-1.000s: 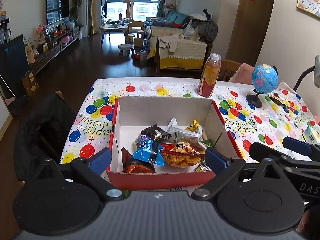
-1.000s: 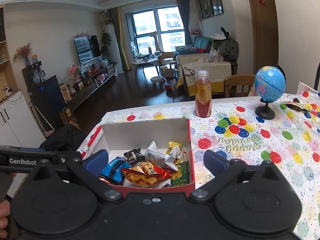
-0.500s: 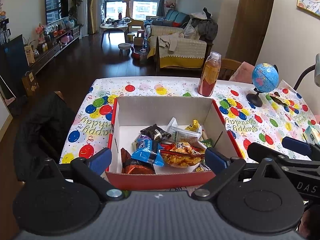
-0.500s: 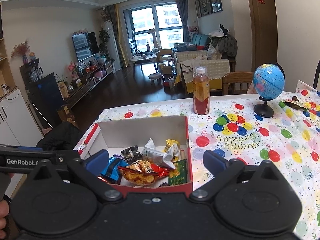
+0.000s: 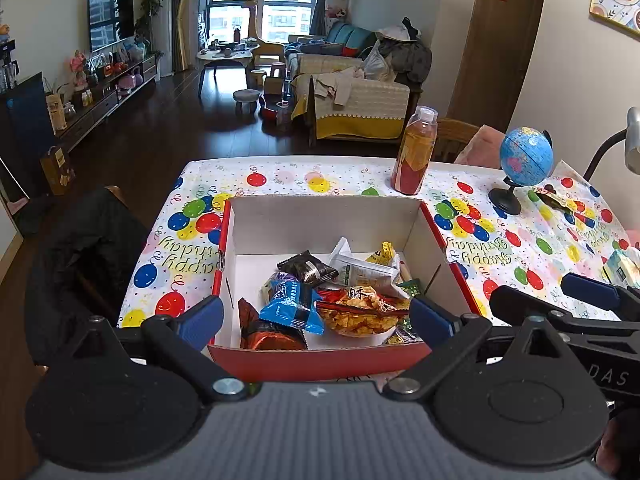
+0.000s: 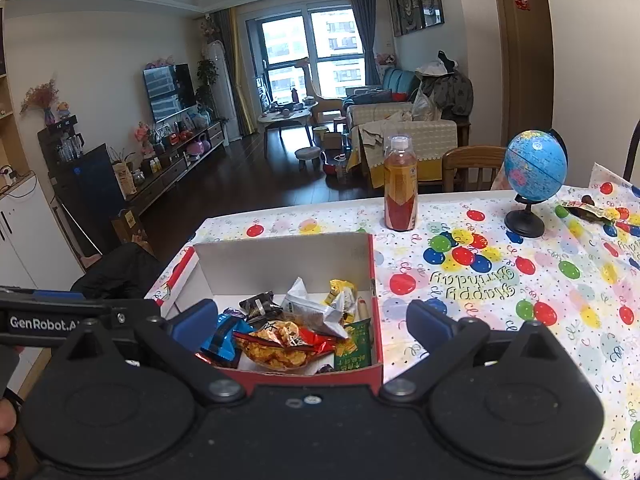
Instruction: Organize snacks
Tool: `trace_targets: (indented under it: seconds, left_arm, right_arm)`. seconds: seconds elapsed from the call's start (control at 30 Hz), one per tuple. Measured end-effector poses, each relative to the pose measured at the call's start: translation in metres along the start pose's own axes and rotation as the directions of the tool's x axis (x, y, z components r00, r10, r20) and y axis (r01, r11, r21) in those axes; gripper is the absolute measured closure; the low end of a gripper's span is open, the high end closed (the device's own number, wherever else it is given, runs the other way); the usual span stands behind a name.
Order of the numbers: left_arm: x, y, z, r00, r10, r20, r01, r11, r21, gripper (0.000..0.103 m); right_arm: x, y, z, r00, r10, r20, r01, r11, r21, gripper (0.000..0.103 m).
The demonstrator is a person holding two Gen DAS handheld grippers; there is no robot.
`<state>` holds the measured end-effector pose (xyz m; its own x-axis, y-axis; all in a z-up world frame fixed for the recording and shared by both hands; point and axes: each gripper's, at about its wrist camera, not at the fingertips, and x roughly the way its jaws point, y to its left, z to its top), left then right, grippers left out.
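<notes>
Snack packets [image 5: 320,300] fill the red box [image 5: 316,360]; one wrapper [image 6: 586,210] remains far right. Both grippers, left [image 5: 316,316] and right [image 6: 310,320], gape empty.

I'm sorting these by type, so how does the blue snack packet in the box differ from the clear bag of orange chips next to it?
The blue snack packet is opaque, so its contents are hidden; the chip bag is see-through and shows orange crisps. The packet looks flatter and smaller, the chip bag rounder and fuller. The packet lies left of the chip bag. Both lie loose inside the red box, and neither gripper holds anything.
</notes>
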<state>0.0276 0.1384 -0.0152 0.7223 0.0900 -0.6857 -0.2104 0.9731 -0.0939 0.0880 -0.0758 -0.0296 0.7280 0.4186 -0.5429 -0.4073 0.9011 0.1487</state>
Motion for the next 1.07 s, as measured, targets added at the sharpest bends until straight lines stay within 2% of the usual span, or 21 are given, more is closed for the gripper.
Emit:
trace_targets:
  seconds: [1.07]
  left_arm:
    - [-0.0003, -0.0042, -0.0012, 1.0, -0.013, -0.007, 0.013, 1.0, -0.002, 0.003]
  right_arm:
    - [-0.0015, -0.0027, -0.0046, 1.0, -0.015, -0.006, 0.015, 1.0, 0.02, 0.002]
